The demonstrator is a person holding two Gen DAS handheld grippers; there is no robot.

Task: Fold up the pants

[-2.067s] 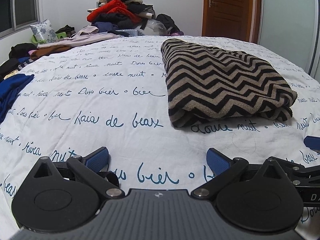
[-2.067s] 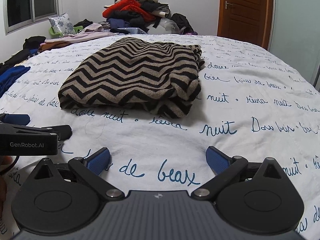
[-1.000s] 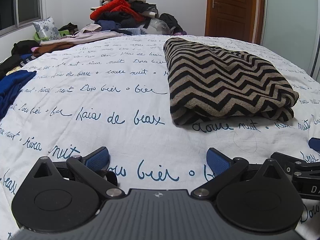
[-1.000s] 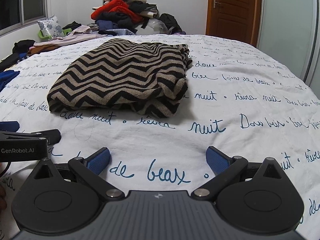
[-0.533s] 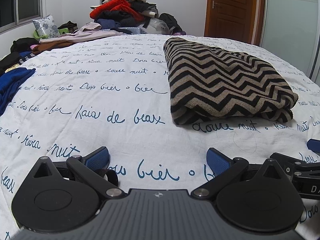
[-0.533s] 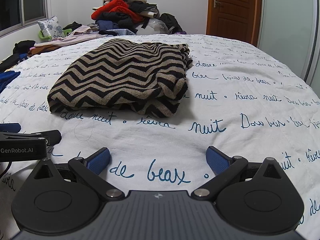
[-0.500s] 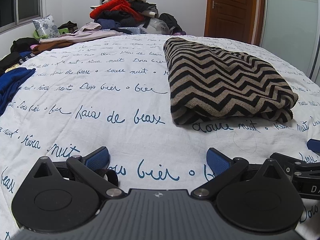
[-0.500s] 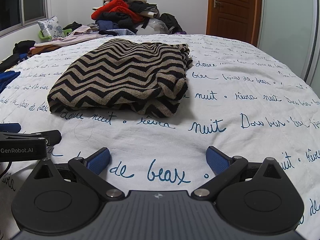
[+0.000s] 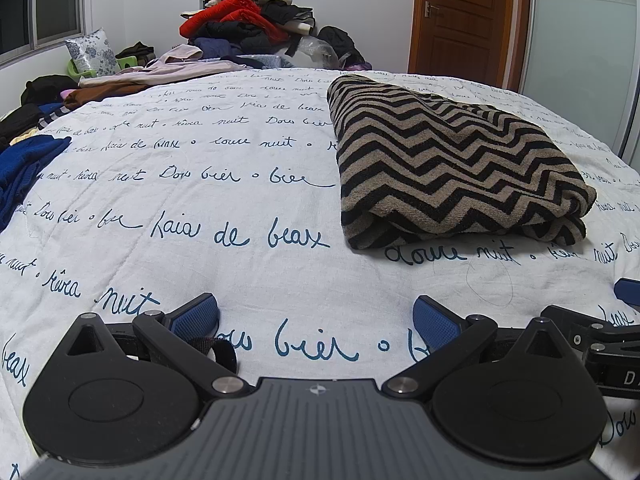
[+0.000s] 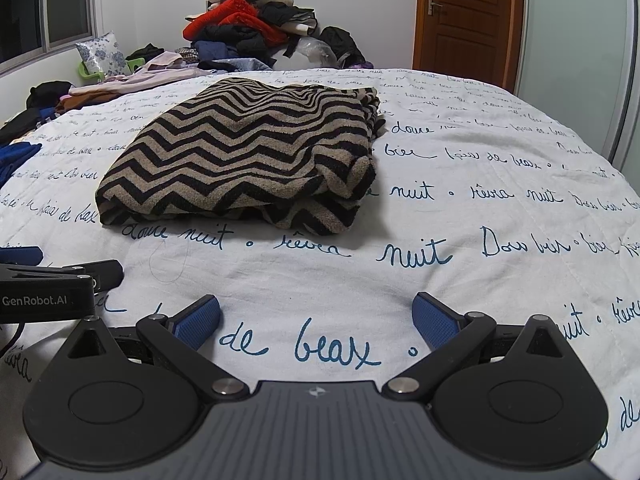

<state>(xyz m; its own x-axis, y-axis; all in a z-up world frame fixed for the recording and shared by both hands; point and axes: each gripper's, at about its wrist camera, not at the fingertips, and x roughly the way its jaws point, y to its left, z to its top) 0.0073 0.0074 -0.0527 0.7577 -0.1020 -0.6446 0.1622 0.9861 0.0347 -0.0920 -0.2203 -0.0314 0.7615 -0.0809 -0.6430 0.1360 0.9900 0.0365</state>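
Observation:
The pants are black-and-tan zigzag knit, folded into a thick rectangle lying flat on the white bedspread printed with blue script. In the right wrist view the same folded pants sit ahead and a little left. My left gripper is open and empty, low over the bedspread, short of the pants and to their left. My right gripper is also open and empty, in front of the pants. Each gripper shows at the other view's edge.
A heap of clothes is piled at the bed's far end. More garments, including a blue one, lie along the left edge. A wooden door stands at the back right, a pale wardrobe panel to its right.
Both views have shifted slightly since two seconds ago, then settled. The pants have not moved and both grippers have stayed open.

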